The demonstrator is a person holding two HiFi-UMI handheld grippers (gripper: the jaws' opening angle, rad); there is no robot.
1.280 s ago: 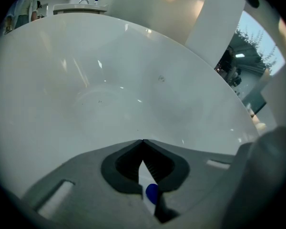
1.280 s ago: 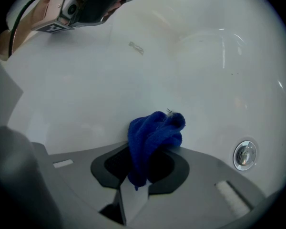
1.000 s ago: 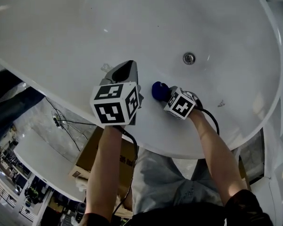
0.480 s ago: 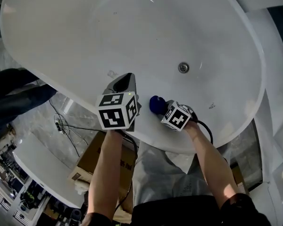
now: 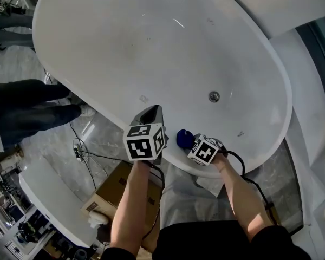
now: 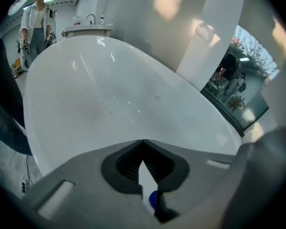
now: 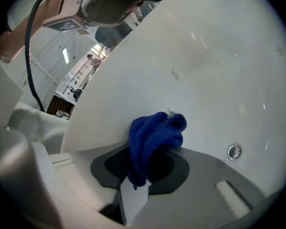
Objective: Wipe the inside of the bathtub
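The white oval bathtub (image 5: 97, 42) fills the head view, with its drain (image 5: 214, 96) towards the right end. My right gripper (image 5: 188, 141) is at the tub's near rim, shut on a bunched blue cloth (image 5: 183, 138). In the right gripper view the blue cloth (image 7: 155, 137) sticks out of the jaws against the tub's inner wall (image 7: 219, 70), with the drain (image 7: 234, 151) further right. My left gripper (image 5: 151, 111) hovers beside it to the left over the near rim, shut with nothing in it. Its closed tips (image 6: 143, 141) point along the tub's inside (image 6: 109, 94).
A person in dark trousers (image 5: 35, 110) stands on the floor left of the tub. A cable (image 5: 84, 155) and a cardboard box (image 5: 111, 191) lie below the near rim. Another person (image 6: 35, 25) and a basin with a tap (image 6: 88, 28) stand beyond the tub's far end.
The head view has drawn back, so the whole tub shows and looks smaller. Both grippers now sit closer to the near rim. The right gripper keeps hold of the blue cloth.
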